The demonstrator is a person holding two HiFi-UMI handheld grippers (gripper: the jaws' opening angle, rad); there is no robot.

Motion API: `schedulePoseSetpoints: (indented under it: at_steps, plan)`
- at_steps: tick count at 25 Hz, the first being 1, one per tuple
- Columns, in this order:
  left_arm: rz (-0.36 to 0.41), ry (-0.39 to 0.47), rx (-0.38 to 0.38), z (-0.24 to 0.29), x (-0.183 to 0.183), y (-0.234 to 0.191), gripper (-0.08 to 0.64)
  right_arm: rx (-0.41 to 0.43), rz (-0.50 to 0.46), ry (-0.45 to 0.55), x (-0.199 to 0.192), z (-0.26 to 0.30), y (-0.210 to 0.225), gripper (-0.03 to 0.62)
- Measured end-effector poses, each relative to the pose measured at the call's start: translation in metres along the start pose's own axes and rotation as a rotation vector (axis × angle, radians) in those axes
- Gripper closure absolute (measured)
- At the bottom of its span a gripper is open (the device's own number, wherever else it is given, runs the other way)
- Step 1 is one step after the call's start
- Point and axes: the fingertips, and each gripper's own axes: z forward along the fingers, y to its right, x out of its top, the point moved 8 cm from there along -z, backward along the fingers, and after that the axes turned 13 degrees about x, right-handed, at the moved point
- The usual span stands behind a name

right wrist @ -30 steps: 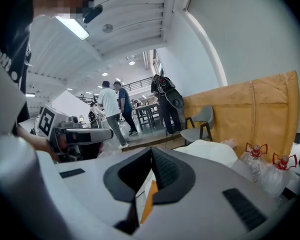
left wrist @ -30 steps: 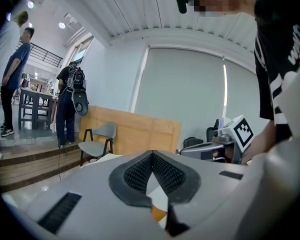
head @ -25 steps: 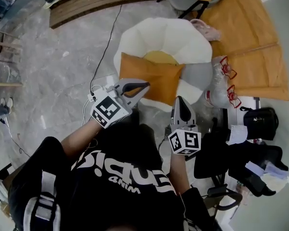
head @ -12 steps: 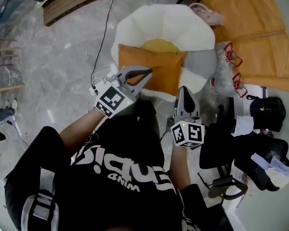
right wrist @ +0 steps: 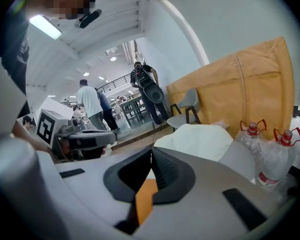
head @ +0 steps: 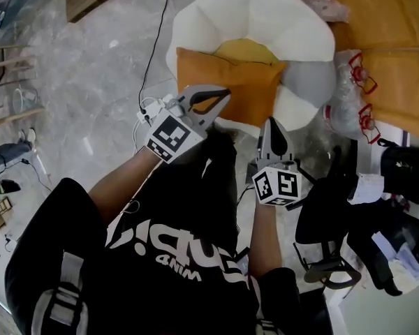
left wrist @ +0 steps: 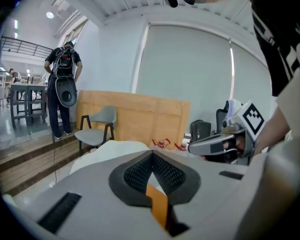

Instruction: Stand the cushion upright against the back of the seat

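Though poised at the near left edge of the white seat (head: pixel 265 12), grips nothing: left gripper (head: pixel 222 98), jaws pressed tip to tip, bare between the pads, tip over the near edge of the orange cushion (head: pixel 230 82) in the head view. Touching it or just above it, cannot tell.

Lying flat across the front of the seat, not yet raised: that cushion, with a yellow pad (head: pixel 244 49) behind it toward the seat's back and a grey cushion (head: pixel 311 82) on the seat's right side.

Just off the seat's near right edge, pointing toward it: right gripper (head: pixel 271 121), likewise closed tip to tip and empty. Further right of the seat, two clear bottles (head: pixel 343 114) with red handles.

Step in hand, by the look of it: the reach, ahead of any grasp.

Next move, as a judgement:
- Open both pairs of jaws first, since closed tips can only nudge.
- Pinch a good fold of fabric at each near corner of the cushion; soft stuff, likely to slip from a shallow bite.
- Lift the near edge and swing it up and back until upright against the seat's puffy back.
- Mind the yellow pad behind, liable to bunch up under the cushion's far edge.
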Motion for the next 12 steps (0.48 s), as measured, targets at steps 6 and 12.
schedulePoseSetpoints:
  at_steps: [6, 12]
  plan:
    - [0.013, -0.071, 0.0, 0.037, -0.042, -0.011, 0.552, -0.012, 0.091, -0.011, -0.044, 0.024, 0.033, 0.572]
    - [0.027, -0.144, -0.005, 0.068, -0.091, -0.012, 0.551, -0.029, 0.131, -0.049, -0.087, 0.041, 0.065, 0.572]
